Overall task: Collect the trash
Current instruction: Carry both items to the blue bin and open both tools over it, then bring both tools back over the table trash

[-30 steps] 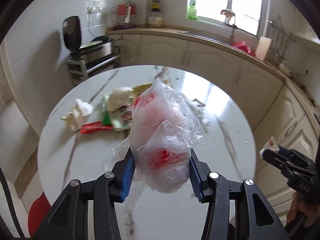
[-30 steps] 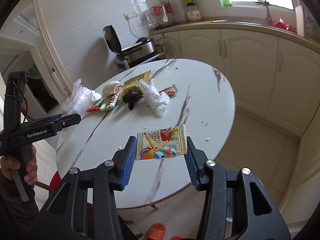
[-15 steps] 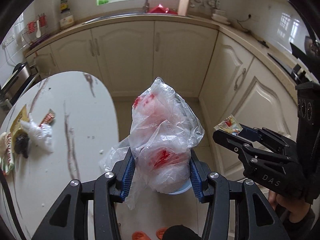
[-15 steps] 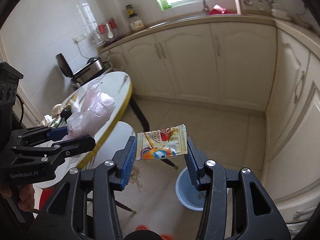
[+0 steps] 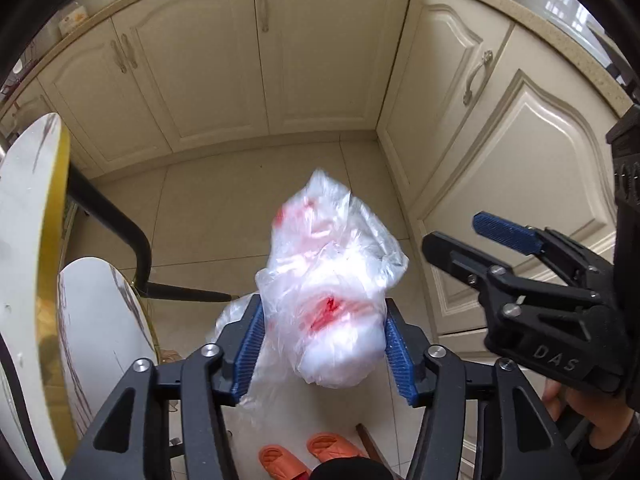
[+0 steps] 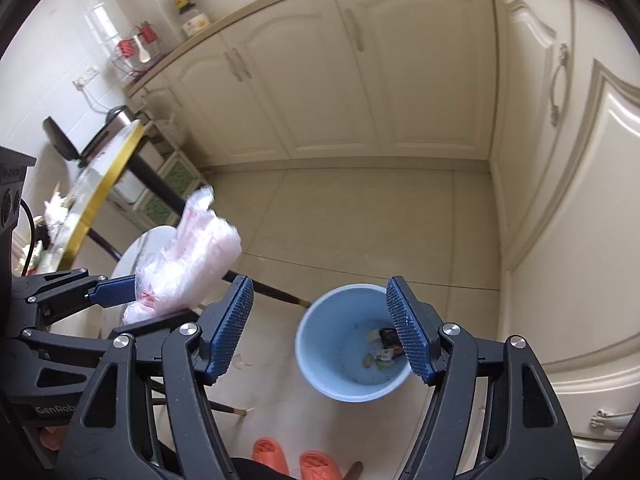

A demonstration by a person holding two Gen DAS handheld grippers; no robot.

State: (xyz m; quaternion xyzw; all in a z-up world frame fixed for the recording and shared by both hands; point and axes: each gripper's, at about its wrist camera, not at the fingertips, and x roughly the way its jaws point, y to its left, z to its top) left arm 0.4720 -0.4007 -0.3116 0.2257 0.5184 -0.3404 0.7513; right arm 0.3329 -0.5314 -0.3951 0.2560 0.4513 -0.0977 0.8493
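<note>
A crumpled clear plastic bag with red print (image 5: 332, 300) sits between my left gripper's (image 5: 323, 306) blue pads. The jaws are opening; the bag still touches both pads and looks blurred. In the right wrist view the same bag (image 6: 188, 256) lies in the left gripper (image 6: 160, 300), left of a light blue bin (image 6: 308, 364). My right gripper (image 6: 319, 284) hangs over that bin, jaws opening and nothing between them. Small bits of trash (image 6: 384, 346) lie at the bin's bottom. The right gripper (image 5: 452, 232) shows empty in the left wrist view too, where the bag hides the bin.
A round marble table with a gold edge (image 5: 24, 240) and a white stool (image 5: 96, 320) stand at the left. Cream cabinets (image 5: 320, 60) close off the back and right. Orange slippers (image 6: 296, 460) are on the tiled floor at the bottom. A hand (image 5: 592, 412) holds the right gripper.
Both grippers swung away from the table to above the floor and tipped downward. The snack wrapper is gone from the right gripper, whose jaws spread. The left jaws widened around the bag.
</note>
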